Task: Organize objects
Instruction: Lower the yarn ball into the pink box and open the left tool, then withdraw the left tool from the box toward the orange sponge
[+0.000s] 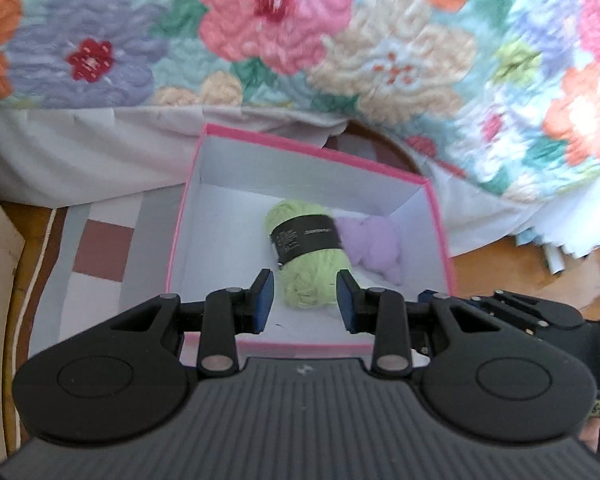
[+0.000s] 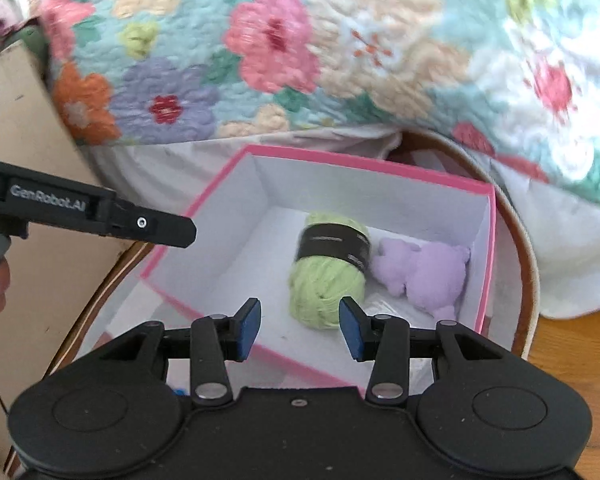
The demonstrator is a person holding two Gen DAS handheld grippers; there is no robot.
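Observation:
A pink box [image 1: 320, 154] with a white inside holds a green yarn skein [image 1: 306, 268] with a black band and a purple plush toy [image 1: 374, 246] beside it on the right. My left gripper [image 1: 306, 300] is open and empty, above the box's near edge, fingers either side of the skein. In the right wrist view the box [image 2: 380, 168], skein [image 2: 324, 292] and plush [image 2: 428, 272] show again. My right gripper [image 2: 300, 328] is open and empty over the near rim. The left gripper's side [image 2: 100, 216] shows at left.
A flowered quilt [image 1: 284, 32] with a white sheet hangs behind the box. The box stands on a patchwork mat [image 1: 100, 256] on a round wooden surface [image 2: 528, 280]. A beige cardboard panel [image 2: 24, 128] stands at left. Wood floor [image 1: 540, 276] lies at right.

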